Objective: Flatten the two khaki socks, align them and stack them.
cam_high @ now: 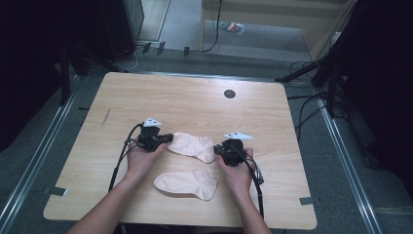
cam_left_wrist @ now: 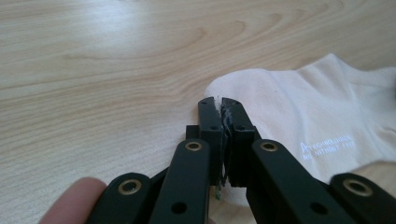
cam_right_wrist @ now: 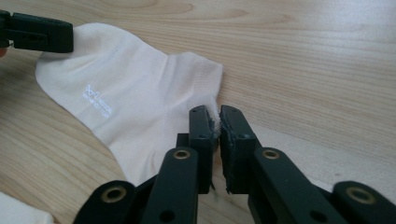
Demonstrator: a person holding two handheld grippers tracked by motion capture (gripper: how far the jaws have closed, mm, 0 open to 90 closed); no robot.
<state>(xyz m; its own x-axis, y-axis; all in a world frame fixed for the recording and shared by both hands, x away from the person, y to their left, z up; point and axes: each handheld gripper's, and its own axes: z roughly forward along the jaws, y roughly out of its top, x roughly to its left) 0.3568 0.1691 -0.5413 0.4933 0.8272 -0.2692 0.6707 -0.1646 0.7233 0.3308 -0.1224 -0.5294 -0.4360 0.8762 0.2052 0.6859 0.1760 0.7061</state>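
High view — both claws [cam_high: 165, 140] [cam_high: 220, 148] pinch upper sock [cam_high: 192, 146].

Second pale sock [cam_high: 187, 184] just lies flat on the wooden table [cam_high: 146, 97], nearer the person than both claws and roughly between them. There's a small dark round hole [cam_high: 229, 93] in the tabletop way beyond the right claw. Cables [cam_high: 311, 105] on the grey floor off past the right edge.
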